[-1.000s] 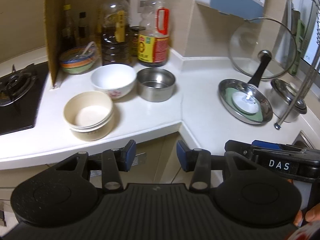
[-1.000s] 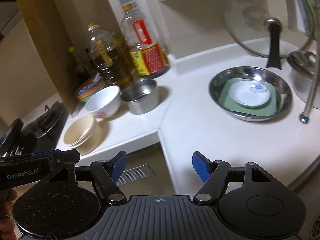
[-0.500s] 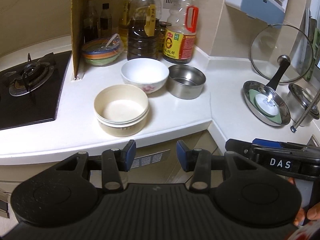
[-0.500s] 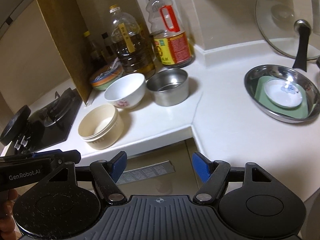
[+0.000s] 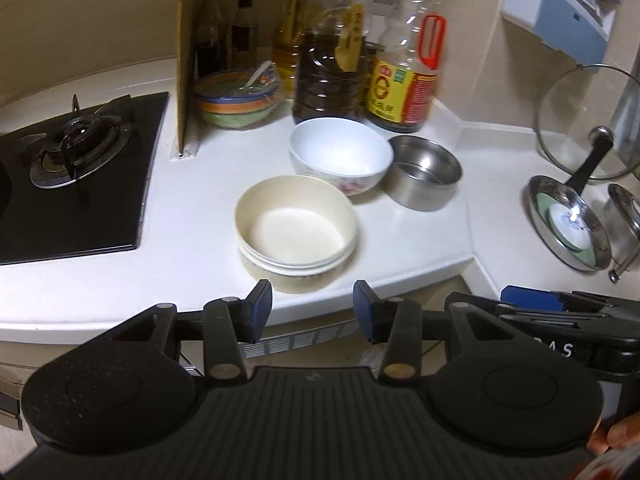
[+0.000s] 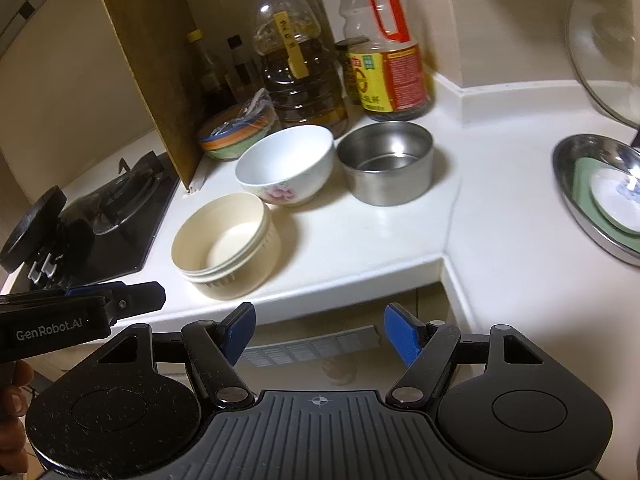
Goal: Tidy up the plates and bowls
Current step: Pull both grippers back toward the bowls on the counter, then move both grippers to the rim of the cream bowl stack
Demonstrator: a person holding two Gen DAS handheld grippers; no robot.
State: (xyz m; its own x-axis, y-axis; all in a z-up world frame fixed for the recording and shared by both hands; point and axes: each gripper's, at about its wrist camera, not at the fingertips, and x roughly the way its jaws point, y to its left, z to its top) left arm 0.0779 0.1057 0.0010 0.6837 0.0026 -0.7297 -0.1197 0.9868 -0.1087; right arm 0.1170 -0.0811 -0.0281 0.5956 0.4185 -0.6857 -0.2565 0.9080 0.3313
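Risk sits mostly with the cream bowls (image 5: 296,228), a nested stack standing close to the front edge of the counter (image 5: 400,240). Both grippers hang off the counter edge with jaws spread and nothing between them: the left gripper (image 5: 312,308) lines up almost straight at that stack, the right gripper (image 6: 320,328) sits a little to its right.

If the left jaws come in low and level, a fingertip may strike the stack's wall instead of straddling the rim, and I judge that could shove it back into the white floral bowl (image 5: 340,158), which stands just behind it and looks to be touching or nearly so. The steel bowl (image 5: 424,172) sits tight beside the white one, so a nudge could pass down the row. A pinch on the top rim only may lift one bowl out of the nest and leave the rest, or tilt it and let it slip; glazed or smooth walls give the pads little bite.

Farther right, the steel plate (image 6: 592,200) holds a green dish and a small white saucer (image 6: 616,200) loosely stacked; lifting it unevenly would likely slide them. The glass lid (image 5: 580,124) leaning behind it could topple if brushed.
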